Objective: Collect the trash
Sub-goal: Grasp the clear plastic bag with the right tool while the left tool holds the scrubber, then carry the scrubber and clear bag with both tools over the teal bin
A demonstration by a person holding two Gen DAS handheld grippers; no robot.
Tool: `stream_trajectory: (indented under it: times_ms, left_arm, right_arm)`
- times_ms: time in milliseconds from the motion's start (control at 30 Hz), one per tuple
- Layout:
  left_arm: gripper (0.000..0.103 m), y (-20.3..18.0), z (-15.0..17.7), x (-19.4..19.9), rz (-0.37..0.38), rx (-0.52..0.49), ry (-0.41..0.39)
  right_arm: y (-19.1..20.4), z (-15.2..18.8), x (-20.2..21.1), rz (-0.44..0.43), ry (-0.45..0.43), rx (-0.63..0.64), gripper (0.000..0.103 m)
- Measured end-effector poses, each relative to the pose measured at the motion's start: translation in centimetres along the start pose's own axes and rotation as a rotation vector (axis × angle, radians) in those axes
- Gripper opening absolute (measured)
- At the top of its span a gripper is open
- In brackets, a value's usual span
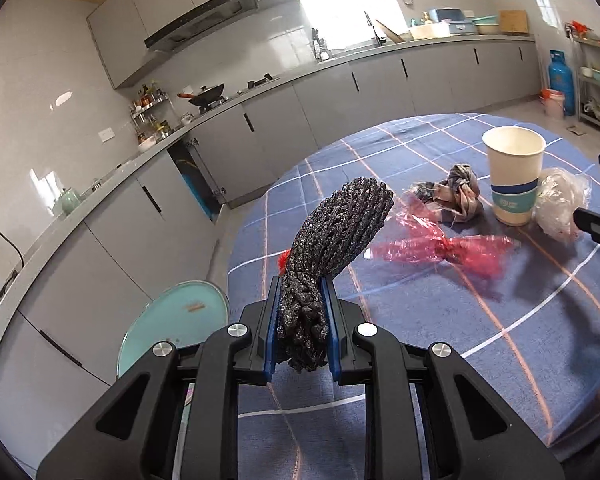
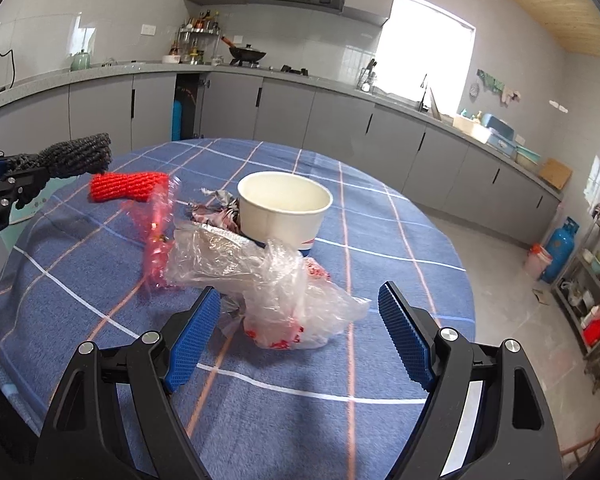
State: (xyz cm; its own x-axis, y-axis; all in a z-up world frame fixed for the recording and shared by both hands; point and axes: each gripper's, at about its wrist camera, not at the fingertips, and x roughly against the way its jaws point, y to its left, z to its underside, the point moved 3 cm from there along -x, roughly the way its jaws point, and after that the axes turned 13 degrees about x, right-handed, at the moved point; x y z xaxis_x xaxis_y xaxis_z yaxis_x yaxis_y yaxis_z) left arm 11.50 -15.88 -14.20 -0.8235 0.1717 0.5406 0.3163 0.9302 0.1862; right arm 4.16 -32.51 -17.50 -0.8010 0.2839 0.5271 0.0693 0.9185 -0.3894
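My left gripper [image 1: 302, 300] is shut on a black mesh net [image 1: 336, 232] and holds it above the blue checked tablecloth [image 1: 480, 340], near the table's left edge. It also shows in the right wrist view [image 2: 74, 157]. My right gripper [image 2: 300, 316] is open, its jaws either side of a clear crumpled plastic bag [image 2: 276, 292], just above the table. A white paper cup [image 2: 286, 210] stands behind the bag. A red cellophane wrapper [image 1: 440, 248], a red mesh net [image 2: 128, 186] and a crumpled grey wad [image 1: 456, 196] lie by the cup.
A teal round lid or bin top [image 1: 176, 324] sits below the table's left edge. Grey kitchen cabinets [image 1: 260, 120] run along the walls. A blue gas bottle [image 2: 560, 256] and a metal shelf [image 2: 596, 304] stand at the right.
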Motion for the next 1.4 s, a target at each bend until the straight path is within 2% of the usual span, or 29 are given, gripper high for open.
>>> stream_trajectory:
  times_ms: [33,67,133,200,300,567,833,1133,1400]
  left_arm:
    - [0.019,-0.1,0.1,0.0,0.003,0.002,0.003]
    - [0.019,0.1,0.2,-0.1,0.006,0.006,0.007]
    - [0.019,0.3,0.2,-0.4,0.015,0.014,0.016]
    - [0.019,0.6,0.3,-0.4,0.014,0.020,0.016]
    - [0.019,1.0,0.2,-0.3,0.009,0.033,0.011]
    - [0.019,2.5,-0.6,0.3,-0.026,0.082,-0.018]
    - [0.019,4.3,-2.3,2.1,-0.059,0.124,-0.064]
    - [0.019,7.7,-4.0,3.4,-0.133,0.168,-0.115]
    - [0.019,10.2,-5.2,3.3,-0.192,0.184,-0.136]
  right_arm:
    - [0.1,0.0,-0.2,-0.005,0.006,0.002,0.076]
    - [0.1,0.1,-0.3,-0.010,0.011,-0.001,0.069]
    - [0.1,0.2,-0.6,-0.039,0.032,-0.004,0.034]
    - [0.3,0.2,-0.7,-0.048,0.039,0.002,0.020]
    - [0.5,0.2,-0.3,-0.064,0.034,0.009,0.011]
    - [1.0,-1.1,2.8,-0.046,-0.034,0.040,0.008]
    - [2.4,-4.5,6.3,-0.074,-0.139,0.063,0.008]
    - [4.6,-9.6,6.4,-0.125,-0.225,0.070,0.008]
    - [6.9,-13.3,5.3,-0.187,-0.267,0.081,0.008]
